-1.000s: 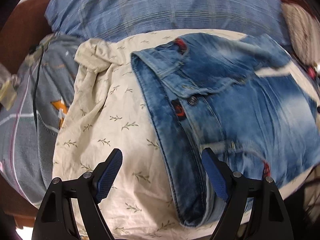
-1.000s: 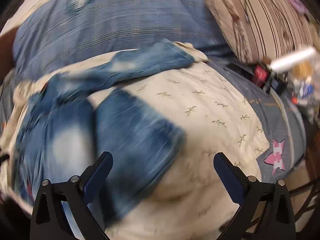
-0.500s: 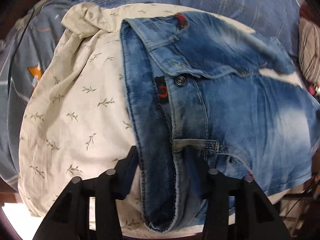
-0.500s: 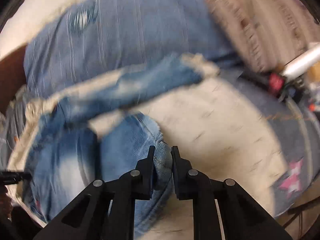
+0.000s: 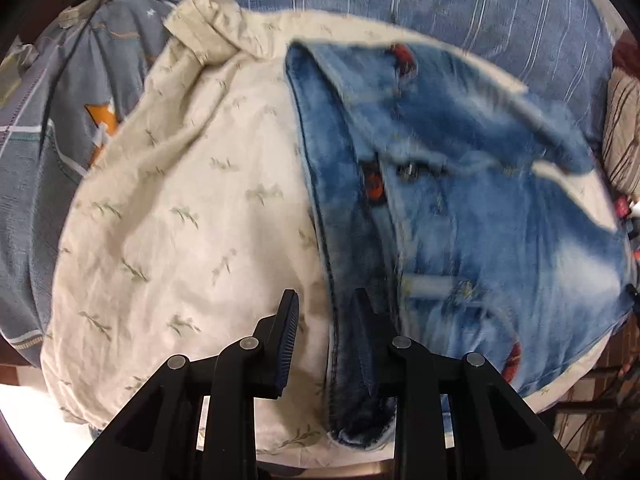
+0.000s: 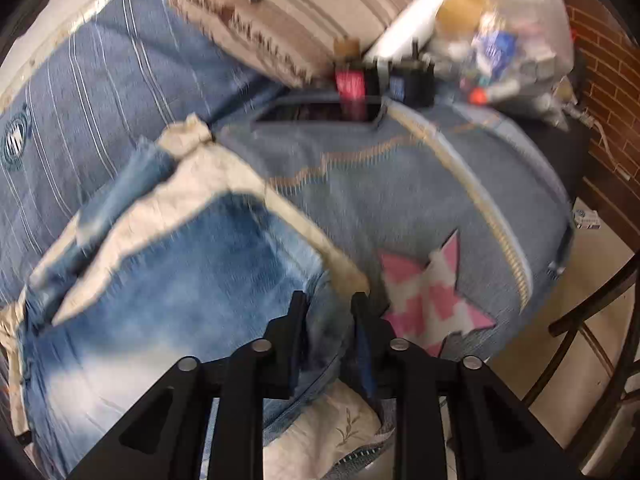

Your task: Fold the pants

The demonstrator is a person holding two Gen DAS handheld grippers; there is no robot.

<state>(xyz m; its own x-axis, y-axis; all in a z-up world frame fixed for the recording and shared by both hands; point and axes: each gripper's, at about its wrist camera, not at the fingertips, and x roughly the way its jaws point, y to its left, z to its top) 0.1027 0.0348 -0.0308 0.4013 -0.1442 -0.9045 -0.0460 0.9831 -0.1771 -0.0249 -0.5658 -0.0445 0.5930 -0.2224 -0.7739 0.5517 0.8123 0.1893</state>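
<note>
I see the cream leaf-print sheet spread over the bed, with the blue jeans lying on its right half, waistband toward the left. My left gripper straddles the waistband's near edge; its jaws are closing, narrowly apart, denim between them. My right gripper has denim between its jaws, which are opening slightly.
</note>
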